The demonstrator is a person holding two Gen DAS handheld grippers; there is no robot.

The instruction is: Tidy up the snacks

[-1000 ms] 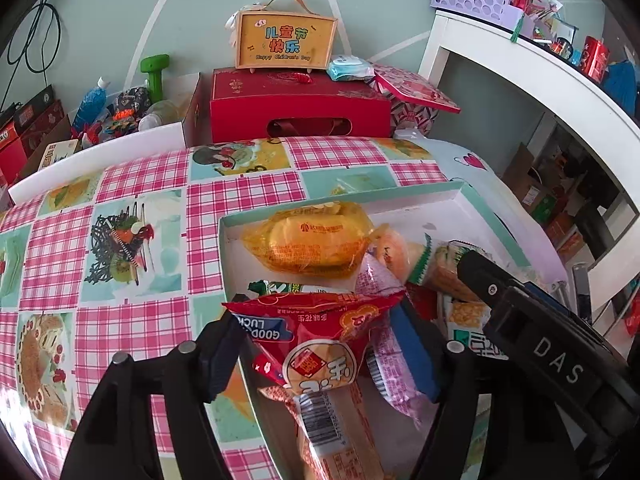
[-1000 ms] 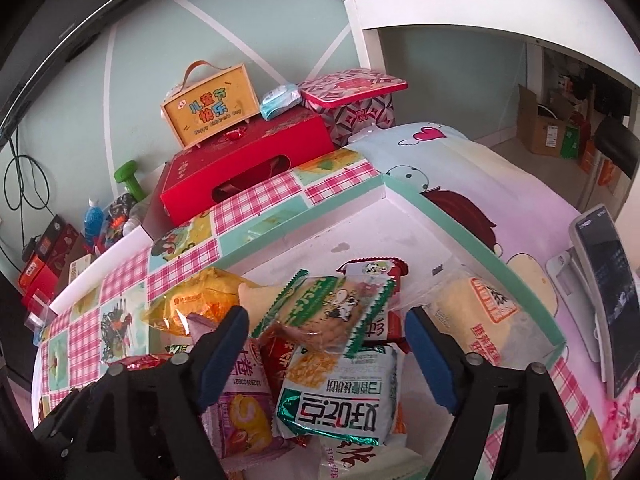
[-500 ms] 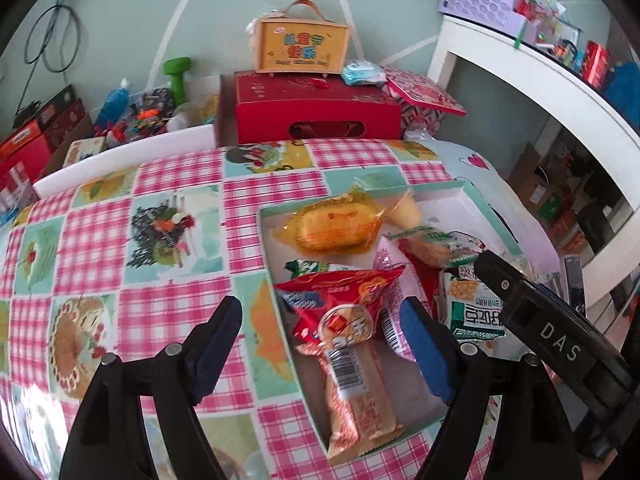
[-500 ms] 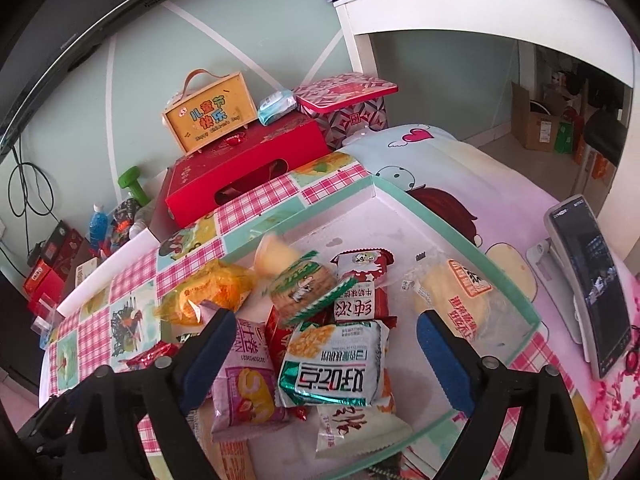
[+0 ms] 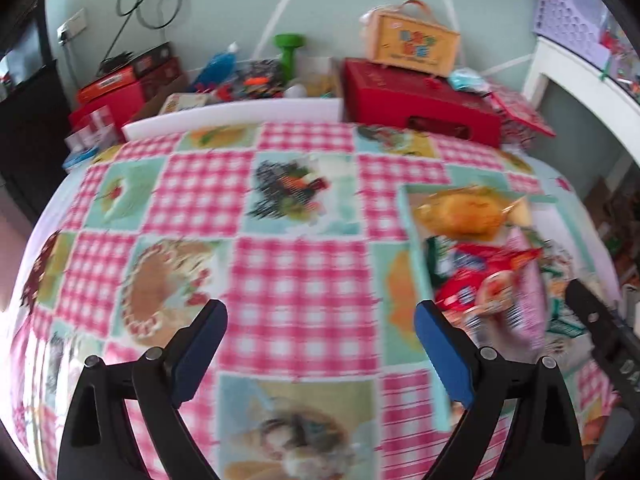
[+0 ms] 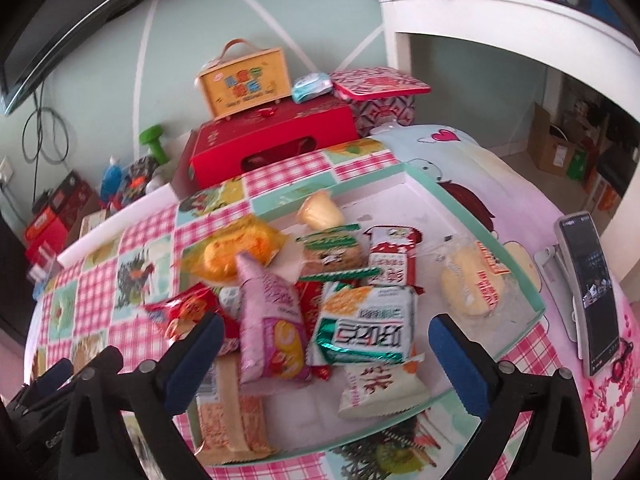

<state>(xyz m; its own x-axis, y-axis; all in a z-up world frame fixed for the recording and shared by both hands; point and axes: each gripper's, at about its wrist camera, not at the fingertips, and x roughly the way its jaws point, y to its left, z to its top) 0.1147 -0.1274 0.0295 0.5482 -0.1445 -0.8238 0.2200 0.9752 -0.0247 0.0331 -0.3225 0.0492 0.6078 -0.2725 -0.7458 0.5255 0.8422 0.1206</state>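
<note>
Two hand-held claws hang over a tabletop (image 5: pixel 304 280) dressed in a pink gingham cloth with food pictures, where a shallow mint-rimmed tray (image 6: pixel 516 264) holds a heap of wrapped snacks. The left claw (image 5: pixel 320 344) is spreading its blue-padded jaws above bare cloth, with nothing between them; in its blurred view the tray sits toward the tabletop's right edge. The right claw (image 6: pixel 324 356) is also widening, its jaws gripping nothing and framing the near part of the pile.

In the tray, a green-and-white packet with Korean lettering (image 6: pixel 366 328) lies on top of the heap near the front rim. Just beside it, on its left, stands a pink packet (image 6: pixel 268 324), and a red packet (image 6: pixel 188 312) rests by the tray's left rim. An orange-wrapped cake (image 6: pixel 236 250) sits toward the far left corner, with a small pale jelly cup (image 6: pixel 320 210) near the far rim. A clear-wrapped yellow bun (image 6: pixel 472 280) lies apart from the rest along the right rim. A long beige bar (image 6: pixel 228 412) reaches the near left corner.

A phone on a stand (image 6: pixel 588 288) is propped at the tabletop's right edge. Beyond the far edge a red gift box (image 6: pixel 276 144) carries a yellow handled case (image 6: pixel 244 84).
</note>
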